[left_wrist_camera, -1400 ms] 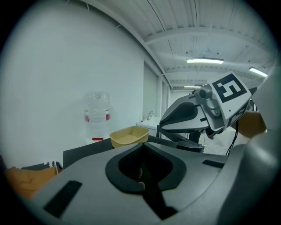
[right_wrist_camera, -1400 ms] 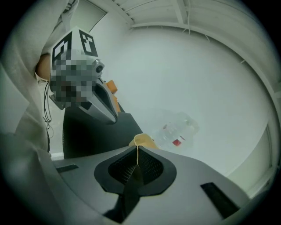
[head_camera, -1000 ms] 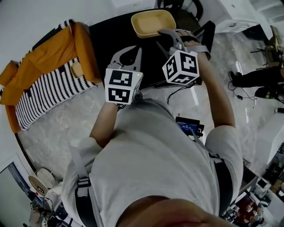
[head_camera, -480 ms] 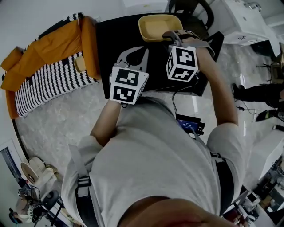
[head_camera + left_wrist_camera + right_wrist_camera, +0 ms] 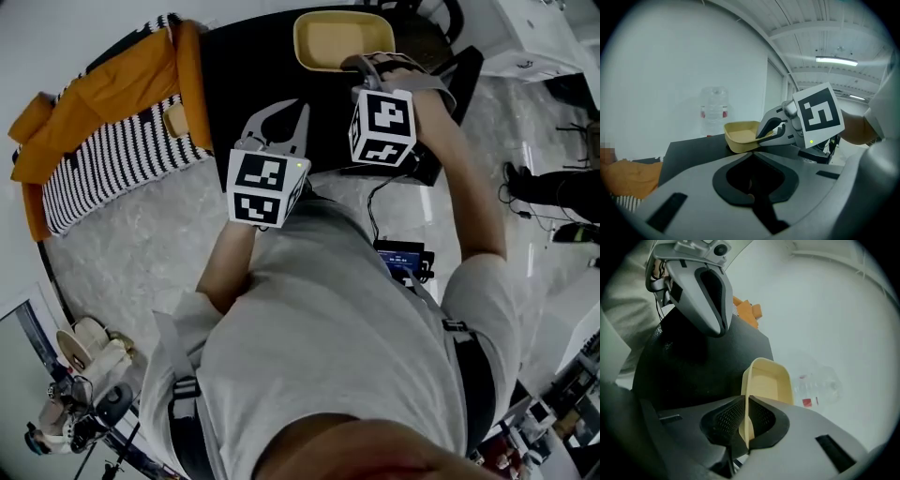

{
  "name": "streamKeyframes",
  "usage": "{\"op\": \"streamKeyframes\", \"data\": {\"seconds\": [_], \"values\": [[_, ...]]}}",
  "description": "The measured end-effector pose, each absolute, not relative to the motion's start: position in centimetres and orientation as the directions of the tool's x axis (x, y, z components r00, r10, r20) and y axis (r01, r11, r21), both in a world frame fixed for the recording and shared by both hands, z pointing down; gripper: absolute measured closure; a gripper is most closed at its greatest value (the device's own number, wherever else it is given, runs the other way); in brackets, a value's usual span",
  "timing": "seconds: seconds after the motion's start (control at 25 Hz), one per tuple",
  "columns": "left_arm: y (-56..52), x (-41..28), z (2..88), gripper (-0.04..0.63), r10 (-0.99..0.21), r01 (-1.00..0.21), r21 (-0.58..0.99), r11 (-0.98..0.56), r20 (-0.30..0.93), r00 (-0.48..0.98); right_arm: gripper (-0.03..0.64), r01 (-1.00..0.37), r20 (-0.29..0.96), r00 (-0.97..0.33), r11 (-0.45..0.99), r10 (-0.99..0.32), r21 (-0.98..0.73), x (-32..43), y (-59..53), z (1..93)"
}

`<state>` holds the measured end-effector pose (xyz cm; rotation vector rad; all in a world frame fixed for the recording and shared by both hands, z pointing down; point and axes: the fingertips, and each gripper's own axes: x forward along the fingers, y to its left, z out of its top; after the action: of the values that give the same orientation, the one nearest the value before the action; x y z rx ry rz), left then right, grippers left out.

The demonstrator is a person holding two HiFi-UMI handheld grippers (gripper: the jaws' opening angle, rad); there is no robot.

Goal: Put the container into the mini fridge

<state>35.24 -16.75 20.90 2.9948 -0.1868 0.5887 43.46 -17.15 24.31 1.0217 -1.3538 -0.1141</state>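
Left gripper: at 11 o'clock in the head view, over the black table. We read its jaws as closed tip to tip, with nothing between them.
Right gripper: at 12 o'clock, with the jaws closing. The container's near long wall stands between the pads, touching both.
Container: on the table's far part, open side up. Its long axis runs 9 to 3 o'clock in the head view.
Hidden: the right end of the near rim lies under the right gripper.
Bottle: beyond the container. It is clear and pale against the white wall, so its outline is hard to make out.
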Motion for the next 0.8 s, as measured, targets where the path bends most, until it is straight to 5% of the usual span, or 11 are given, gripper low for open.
{"op": "streamKeyframes", "data": {"seconds": [0.36,0.8], "values": [[-13.8,30.2,20.7,0.583,-0.183,-0.220,0.060,-0.974,0.371,0.911,0.563,-0.477,0.749,0.218,0.602,-0.625,0.641,39.8,-15.3,23.7],[-10.6,16.0,19.1,0.583,-0.373,-0.414,0.084,-0.907,0.297,0.879,0.565,-0.366,0.761,0.169,0.677,-0.626,0.638,25.7,-11.3,21.5]]}}
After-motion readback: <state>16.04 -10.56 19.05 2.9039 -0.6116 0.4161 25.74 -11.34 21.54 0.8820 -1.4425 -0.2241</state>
